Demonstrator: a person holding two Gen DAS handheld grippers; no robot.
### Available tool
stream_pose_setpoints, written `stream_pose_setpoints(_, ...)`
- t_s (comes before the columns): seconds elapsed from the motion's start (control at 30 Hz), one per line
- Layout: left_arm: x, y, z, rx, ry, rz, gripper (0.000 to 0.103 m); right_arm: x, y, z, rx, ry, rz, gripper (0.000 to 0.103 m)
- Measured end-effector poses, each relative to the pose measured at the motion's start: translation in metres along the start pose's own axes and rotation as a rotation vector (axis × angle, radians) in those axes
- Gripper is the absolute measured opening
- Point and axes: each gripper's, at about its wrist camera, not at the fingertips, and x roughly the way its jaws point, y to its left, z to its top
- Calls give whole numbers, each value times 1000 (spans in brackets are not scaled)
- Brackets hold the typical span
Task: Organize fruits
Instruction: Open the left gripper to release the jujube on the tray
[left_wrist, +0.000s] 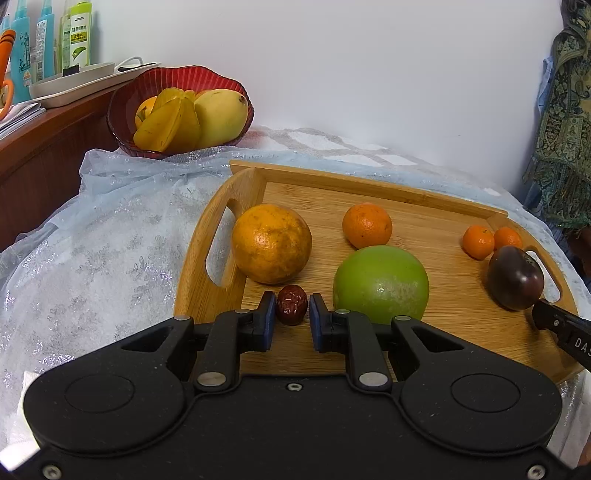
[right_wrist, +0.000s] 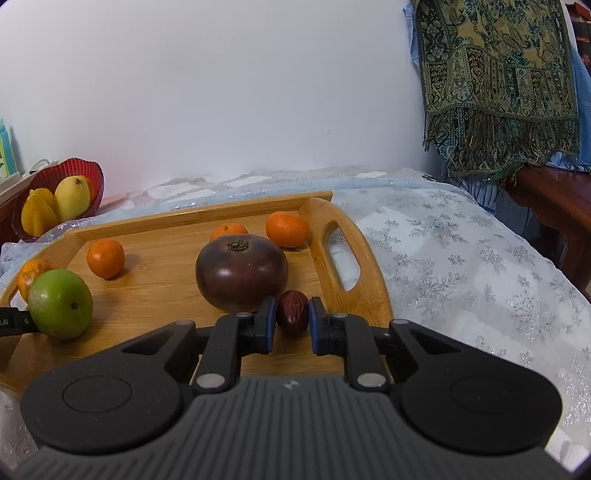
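Left hand-held gripper (left_wrist: 291, 308) clenched on 1 red date (left_wrist: 292, 304), low over wooden tray (left_wrist: 406, 184) front edge. Right hand-held gripper (right_wrist: 291, 312) clenched on another date (right_wrist: 293, 312) beside dark purple fruit (right_wrist: 242, 272). Green fruit (left_wrist: 380, 282), 4 oranges on tray.

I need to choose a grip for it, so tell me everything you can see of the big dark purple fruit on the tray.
The dark purple fruit is round and slightly flattened, with smooth glossy skin that catches a highlight and a dry, brownish calyx on top. It sits upright on the wooden tray, near the right handle cutout. Two small oranges lie just behind it. A red date, pinched in the right gripper, lies beside its front; the gripper's left finger looks to be against its skin. It appears whole and unmarked.
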Motion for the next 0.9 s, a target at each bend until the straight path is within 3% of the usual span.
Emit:
stream_pose_setpoints(0.53, 0, 1, 1, -7, 10, -18, 22, 2, 0, 0, 1, 10, -7, 24)
stream_pose_setpoints(0.6, -1, 2, 1, -6, 9, -23, 28, 2, 0, -1, 3, 10, -6, 27)
stream_pose_setpoints(0.63, -2, 1, 1, -2, 6, -17, 30, 1, 0, -1, 5, 8, -4, 35)
stream_pose_setpoints(0.77, -10, 2, -1, 4, -10, -3, 45, -5, -1, -2, 21, -6, 10, 38)
stream_pose_setpoints(0.8, -13, 3, -3, 5, -13, -3, 49, -8, -1, -3, 23, -12, 12, 47)
stream_pose_setpoints(0.9, -26, 5, -9, 27, -25, -21, 62, -18, 0, -6, 31, -37, 12, 56)
